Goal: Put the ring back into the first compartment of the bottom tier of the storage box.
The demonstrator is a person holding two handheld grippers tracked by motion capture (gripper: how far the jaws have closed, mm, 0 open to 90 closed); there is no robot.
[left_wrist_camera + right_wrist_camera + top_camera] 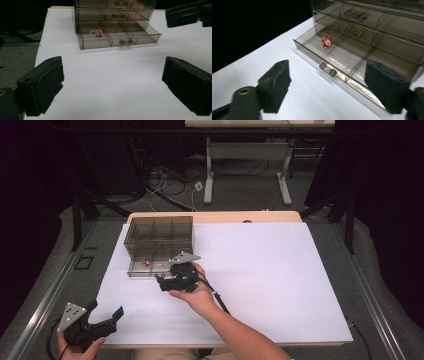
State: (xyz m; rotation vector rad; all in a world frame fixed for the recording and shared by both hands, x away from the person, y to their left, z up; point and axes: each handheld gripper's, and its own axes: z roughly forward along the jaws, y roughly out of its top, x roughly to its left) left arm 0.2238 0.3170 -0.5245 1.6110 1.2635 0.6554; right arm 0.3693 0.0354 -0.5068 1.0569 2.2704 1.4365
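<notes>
Both black two-jaw grippers, your left (pixel 107 320) and right (pixel 329 87), stood apart and empty; the small red-and-white ring (pixel 326 41) already lay in the smoky clear plastic cabinet's pulled-out bottom drawer (pixel 342 72), which remained unclosed.

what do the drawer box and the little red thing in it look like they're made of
Drawer box: likely smoky clear plastic with a glossy finish; its dividers and the table show through the walls, and the edges catch glare. Little red charm in the open bottom drawer: probably shiny moulded plastic in red and white, too small to tell for sure.
</notes>
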